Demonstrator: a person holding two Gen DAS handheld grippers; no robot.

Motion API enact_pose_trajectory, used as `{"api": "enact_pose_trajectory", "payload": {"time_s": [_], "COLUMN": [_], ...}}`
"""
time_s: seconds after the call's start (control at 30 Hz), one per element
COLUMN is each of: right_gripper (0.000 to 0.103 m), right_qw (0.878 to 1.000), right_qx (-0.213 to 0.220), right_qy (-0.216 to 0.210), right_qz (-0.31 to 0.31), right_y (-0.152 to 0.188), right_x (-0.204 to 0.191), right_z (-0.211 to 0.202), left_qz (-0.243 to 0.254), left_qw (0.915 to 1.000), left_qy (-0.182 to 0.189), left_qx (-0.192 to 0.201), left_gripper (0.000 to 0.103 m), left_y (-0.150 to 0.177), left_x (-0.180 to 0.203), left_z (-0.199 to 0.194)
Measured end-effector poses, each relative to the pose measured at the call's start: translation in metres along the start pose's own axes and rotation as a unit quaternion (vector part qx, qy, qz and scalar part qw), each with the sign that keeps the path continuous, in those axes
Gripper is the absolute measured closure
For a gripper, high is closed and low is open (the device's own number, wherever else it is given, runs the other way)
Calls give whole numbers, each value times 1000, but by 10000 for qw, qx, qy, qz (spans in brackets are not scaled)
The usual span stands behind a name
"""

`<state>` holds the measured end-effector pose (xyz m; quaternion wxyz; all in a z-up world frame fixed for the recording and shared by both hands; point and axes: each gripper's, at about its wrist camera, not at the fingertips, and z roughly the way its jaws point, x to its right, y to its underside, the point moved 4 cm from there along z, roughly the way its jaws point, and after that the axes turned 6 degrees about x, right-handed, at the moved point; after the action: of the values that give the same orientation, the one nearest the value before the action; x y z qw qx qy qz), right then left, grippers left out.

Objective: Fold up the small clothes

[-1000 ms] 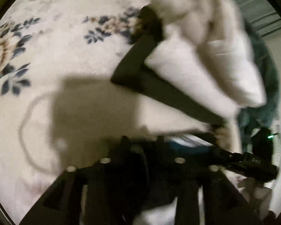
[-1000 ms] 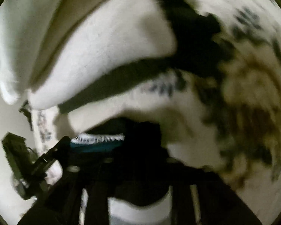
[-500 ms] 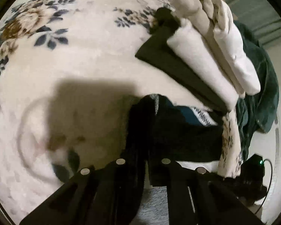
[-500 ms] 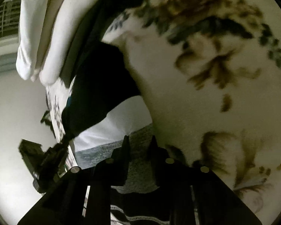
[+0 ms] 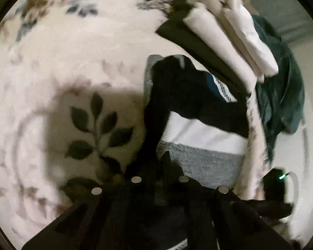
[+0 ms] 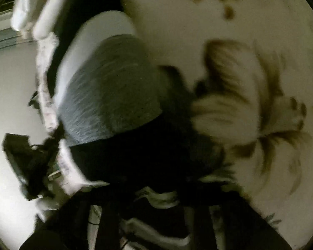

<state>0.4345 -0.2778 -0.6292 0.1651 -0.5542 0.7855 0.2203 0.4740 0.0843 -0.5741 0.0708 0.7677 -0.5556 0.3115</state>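
Striped garment [image 5: 200, 133] (black, white and grey bands) lies on the floral bedspread [image 5: 77, 48], already doubled over but not yet on the pile. Your left claw [image 5: 160, 160] sits nearly closed at its grey edge; whether it pinches cloth you cannot tell. Further right, folded white and black pieces [image 5: 223, 41] are stacked, and a dark green garment [image 5: 281, 87] waits unfolded. Your right claw [image 6: 156, 189] is lost in blur and shadow over the same piece.
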Motion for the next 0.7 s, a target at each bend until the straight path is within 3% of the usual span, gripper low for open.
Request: {"api": "enact_pose_trajectory", "payload": {"time_s": [0.07, 0.13, 0.17, 0.2, 0.23, 0.3, 0.5, 0.57, 0.7], "right_gripper": [90, 87, 83, 68, 47, 39, 39, 39, 39], "right_qw": [9998, 10000, 9999, 9999, 9998, 9992, 9967, 9959, 9903], "right_qx": [89, 14, -17, -79, -151, -228, -725, -860, -1269], "right_qy": [-60, -16, -4, 8, -46, -302, -324, -203, -74], "right_qz": [163, -48, -109, -139, -135, -102, 138, 216, 552], "right_y": [0, 4, 8, 15, 26, 56, 171, 205, 266], "right_x": [9, 3, 4, 2, 2, 5, 44, 56, 90], "right_z": [1, 1, -4, -11, -19, -37, -67, -64, -43], "left_qz": [-127, 139, 294, 380, 437, 483, 55, -173, -423], "left_qw": [9997, 9991, 9983, 9976, 9969, 9967, 9955, 9911, 9822], "left_qy": [179, 400, 508, 579, 640, 598, 21, -163, -677], "left_qx": [-129, -81, -68, -91, -123, -265, -950, -1310, -1699], "left_gripper": [89, 67, 43, 26, 25, 25, 25, 25, 27], "left_y": [-1, 5, 14, 24, 36, 64, 178, 220, 272], "left_x": [3, 17, 23, 28, 30, 27, -19, -38, -65], "left_z": [-8, -31, -48, -60, -74, -95, -140, -140, -134]}}
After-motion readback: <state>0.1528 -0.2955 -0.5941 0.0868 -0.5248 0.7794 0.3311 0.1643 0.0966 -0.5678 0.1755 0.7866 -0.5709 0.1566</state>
